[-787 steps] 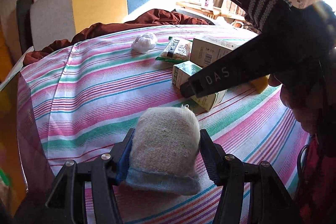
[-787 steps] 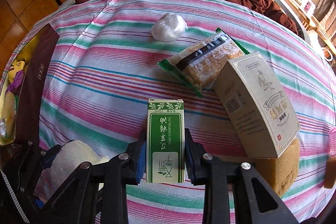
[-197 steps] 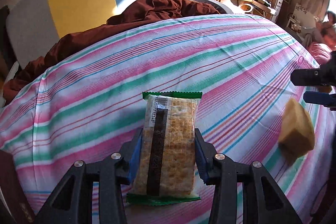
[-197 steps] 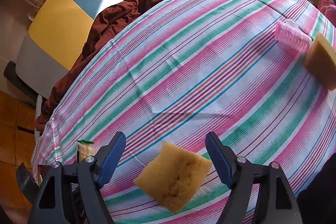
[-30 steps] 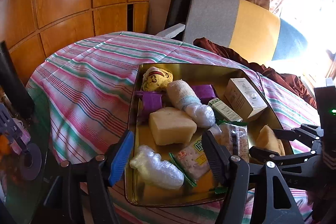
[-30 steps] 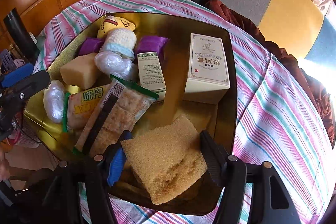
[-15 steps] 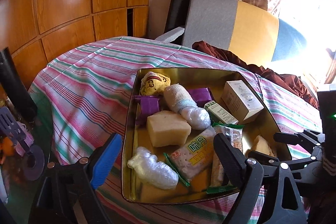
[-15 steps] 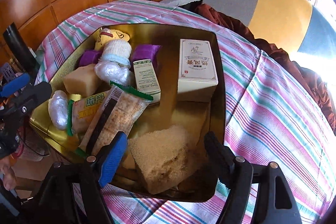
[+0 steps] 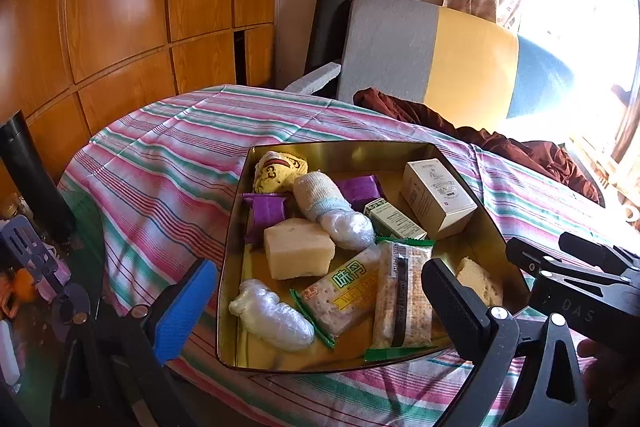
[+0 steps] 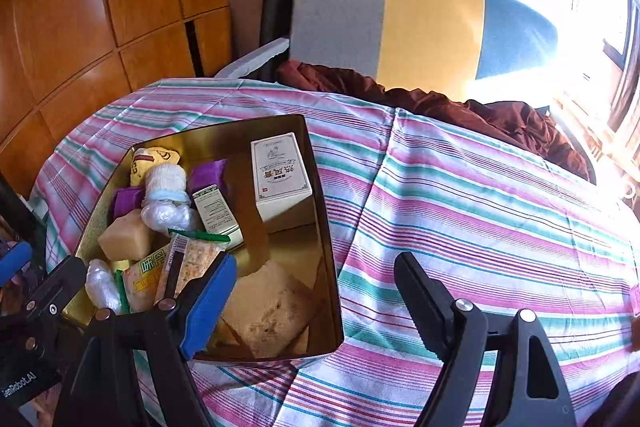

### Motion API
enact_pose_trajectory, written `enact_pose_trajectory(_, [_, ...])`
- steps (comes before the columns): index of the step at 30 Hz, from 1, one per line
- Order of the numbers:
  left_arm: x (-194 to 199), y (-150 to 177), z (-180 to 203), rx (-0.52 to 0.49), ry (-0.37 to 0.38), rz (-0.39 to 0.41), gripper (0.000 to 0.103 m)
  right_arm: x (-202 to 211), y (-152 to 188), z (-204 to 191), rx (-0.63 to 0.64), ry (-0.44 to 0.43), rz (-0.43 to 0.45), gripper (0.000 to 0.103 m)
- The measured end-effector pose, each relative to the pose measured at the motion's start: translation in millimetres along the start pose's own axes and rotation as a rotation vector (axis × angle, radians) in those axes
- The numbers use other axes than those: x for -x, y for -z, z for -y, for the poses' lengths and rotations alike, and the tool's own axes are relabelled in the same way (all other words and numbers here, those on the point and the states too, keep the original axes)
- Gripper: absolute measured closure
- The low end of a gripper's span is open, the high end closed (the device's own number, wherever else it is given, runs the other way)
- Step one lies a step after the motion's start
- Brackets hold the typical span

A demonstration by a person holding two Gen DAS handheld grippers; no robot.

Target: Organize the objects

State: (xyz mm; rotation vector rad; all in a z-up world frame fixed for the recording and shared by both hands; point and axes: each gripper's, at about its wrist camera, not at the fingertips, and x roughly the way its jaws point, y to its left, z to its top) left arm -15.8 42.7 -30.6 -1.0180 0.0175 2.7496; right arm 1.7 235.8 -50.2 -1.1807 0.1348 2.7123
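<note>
Left tool (image 9: 316, 301): jaws opening, nothing gripped.
Right tool (image 10: 316, 289): jaws opening, empty.
Gold tray (image 9: 348, 149): on striped table (image 10: 480, 195), filled.
Sponge (image 10: 268, 307): lying in tray's near corner.

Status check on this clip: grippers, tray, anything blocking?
Left gripper and right gripper both empty, opening. Sponge and cracker packet lie in the gold tray. Striped tablecloth beside it, nothing blocking.

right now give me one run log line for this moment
left gripper: opening, empty | right gripper: opening, empty | sponge: in tin | cracker pack: in tin | cloth: bare near tin
</note>
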Motion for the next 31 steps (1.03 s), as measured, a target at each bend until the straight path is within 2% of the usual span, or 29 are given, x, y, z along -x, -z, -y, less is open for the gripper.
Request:
enact_pose_trajectory(8, [11.1, 2.4, 3.1, 0.021, -0.029, 0.019, 0.000, -4.9, -4.2, -3.5, -0.001, 0.010, 0.004, 0.021])
enact_pose_trajectory(19, [7.1, 7.2, -17.9, 0.101, -0.058, 0.008, 0.000, -4.2, -7.5, -16.6, 0.038, 0.013, 0.030, 0.021])
enact_pose_trajectory(26, [2.4, 7.1, -18.1, 0.092, -0.092, 0.021, 0.006, -6.2, -2.1, -25.8, 0.069, -0.008, 0.027, 0.021])
enact_pose_trajectory(31, [-2.0, 5.6, -22.4, 0.105, -0.099, 0.000, 0.004, -8.7, 0.8, -32.3, 0.090, -0.022, 0.020, 0.021])
